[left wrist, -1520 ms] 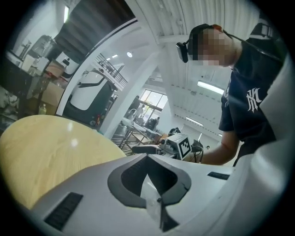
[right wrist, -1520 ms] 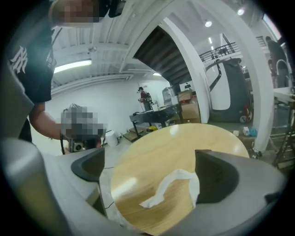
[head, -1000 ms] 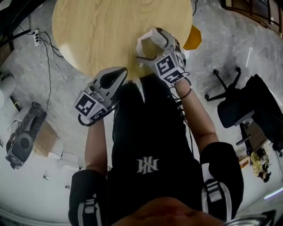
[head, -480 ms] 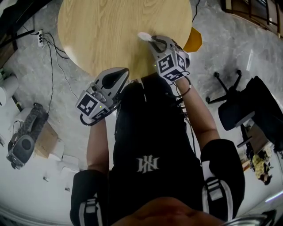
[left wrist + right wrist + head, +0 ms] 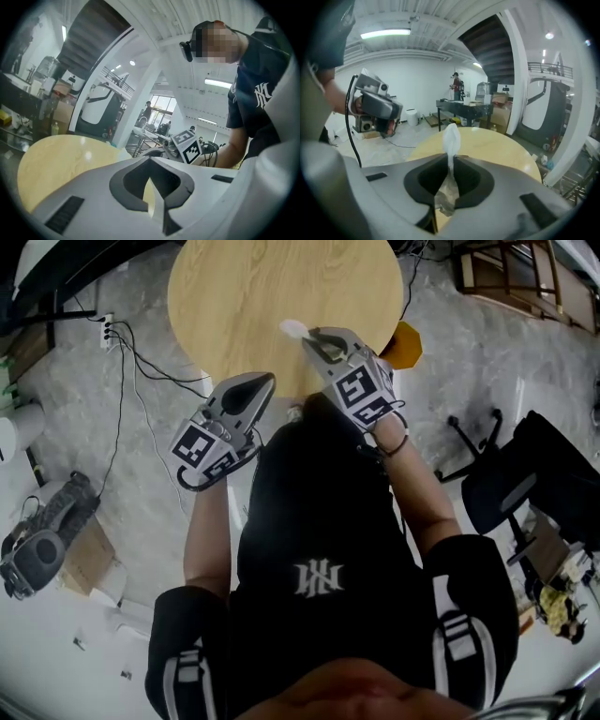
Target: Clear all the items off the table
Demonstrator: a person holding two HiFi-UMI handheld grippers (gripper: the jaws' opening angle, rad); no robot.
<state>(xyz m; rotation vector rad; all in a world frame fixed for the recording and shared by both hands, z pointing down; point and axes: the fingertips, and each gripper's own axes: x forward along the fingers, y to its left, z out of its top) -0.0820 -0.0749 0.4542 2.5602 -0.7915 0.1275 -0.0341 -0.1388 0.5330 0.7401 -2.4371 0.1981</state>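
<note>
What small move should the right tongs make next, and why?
Probably swing the right tongs away from the table: their jaws have just been closing and now pinch a white crumpled scrap, held above the wooden top.

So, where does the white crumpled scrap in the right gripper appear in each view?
Head view: the white crumpled scrap is upper centre, at the right gripper's tip.
Left gripper view: I cannot make it out.
Right gripper view: the scrap stands at centre, pinched between the shut jaws.
Shared landmark: the round pale wooden table.
</note>
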